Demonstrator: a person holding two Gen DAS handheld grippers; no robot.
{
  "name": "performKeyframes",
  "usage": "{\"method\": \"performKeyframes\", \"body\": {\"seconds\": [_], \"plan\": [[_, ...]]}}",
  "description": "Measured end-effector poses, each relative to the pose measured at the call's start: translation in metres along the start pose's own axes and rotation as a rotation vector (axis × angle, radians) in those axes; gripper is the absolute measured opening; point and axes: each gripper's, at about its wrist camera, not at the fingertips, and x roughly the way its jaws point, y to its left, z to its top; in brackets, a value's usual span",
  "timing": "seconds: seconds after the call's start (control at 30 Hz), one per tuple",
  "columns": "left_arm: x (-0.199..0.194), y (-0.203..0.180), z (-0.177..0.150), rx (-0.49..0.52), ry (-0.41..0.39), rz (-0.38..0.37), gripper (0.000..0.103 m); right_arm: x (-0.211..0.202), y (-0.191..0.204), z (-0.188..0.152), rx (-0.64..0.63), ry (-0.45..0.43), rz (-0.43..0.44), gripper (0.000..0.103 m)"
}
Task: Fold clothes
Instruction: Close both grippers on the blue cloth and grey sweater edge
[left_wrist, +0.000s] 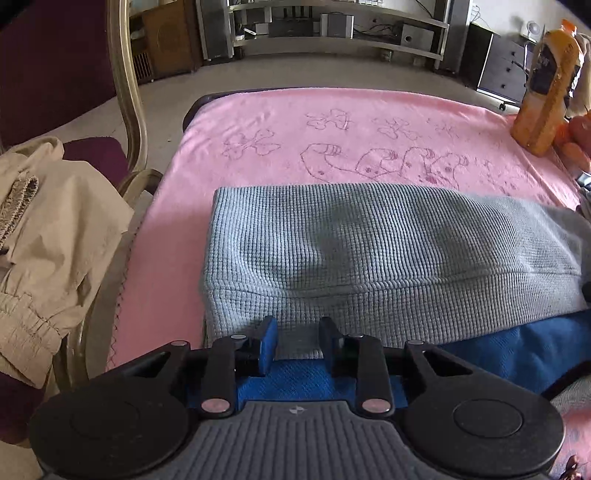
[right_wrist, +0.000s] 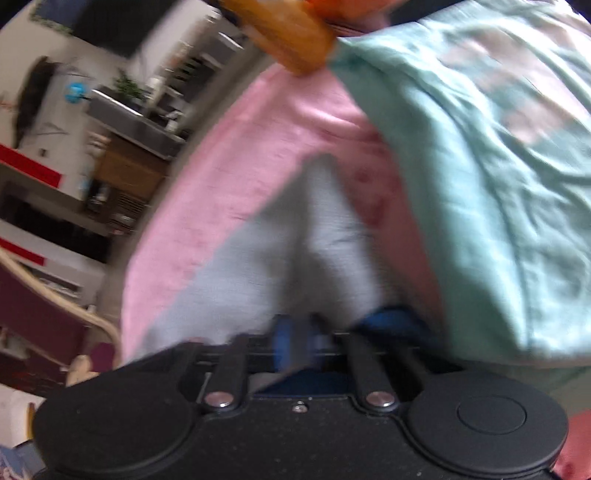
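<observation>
Surface: pink towel (left_wrist: 258, 122) with printed outlines, spread flat; shelving and floor behind.
Garment: grey waffle-knit piece (left_wrist: 369, 251), folded into a wide band, lying across the near part of the pink towel, partly over blue cloth (left_wrist: 498, 354).
Left gripper (left_wrist: 298, 341): jaws parted, at the garment's near hem; pads not pressing on it.
Right gripper (right_wrist: 297, 341): jaws clenched together; picture blurred, grey fabric just ahead; whether cloth is pinched cannot be told.
Surroundings: beige jacket (left_wrist: 55, 229) on chair at left; orange bottle (left_wrist: 546, 92) at far right; teal cloth (right_wrist: 480, 166) beside the garment.
</observation>
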Motion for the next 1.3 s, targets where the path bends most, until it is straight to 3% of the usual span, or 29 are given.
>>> {"method": "performKeyframes", "body": {"seconds": [0.1, 0.17, 0.27, 0.37, 0.63, 0.9, 1.03, 1.2, 1.3], "plan": [[-0.017, 0.013, -0.003, -0.035, 0.003, -0.026, 0.029, -0.023, 0.000, -0.003, 0.007, -0.026, 0.026, 0.011], [-0.037, 0.021, -0.010, -0.043, -0.015, -0.053, 0.029, -0.045, -0.001, -0.008, 0.009, -0.052, 0.065, 0.034], [-0.061, 0.027, -0.020, -0.038, -0.054, -0.094, 0.031, -0.082, -0.006, -0.014, -0.010, -0.082, 0.143, 0.040], [-0.061, 0.019, -0.027, -0.030, -0.044, -0.092, 0.033, -0.108, -0.017, -0.021, -0.024, -0.161, 0.120, 0.055], [-0.056, 0.003, -0.033, 0.029, -0.032, -0.075, 0.034, -0.094, -0.046, -0.021, 0.077, -0.084, -0.025, 0.055], [-0.052, 0.003, -0.033, 0.018, -0.020, -0.080, 0.034, -0.066, -0.059, -0.028, 0.128, 0.024, -0.068, 0.055], [-0.052, 0.002, -0.033, 0.023, -0.019, -0.084, 0.034, -0.057, -0.051, -0.029, 0.106, 0.024, -0.054, 0.057], [-0.052, 0.005, -0.032, 0.014, -0.014, -0.098, 0.034, -0.055, -0.051, -0.027, 0.144, 0.020, 0.033, 0.056], [-0.051, 0.003, -0.032, 0.015, -0.009, -0.105, 0.034, -0.049, -0.052, -0.026, 0.167, 0.006, 0.030, 0.057]]}}
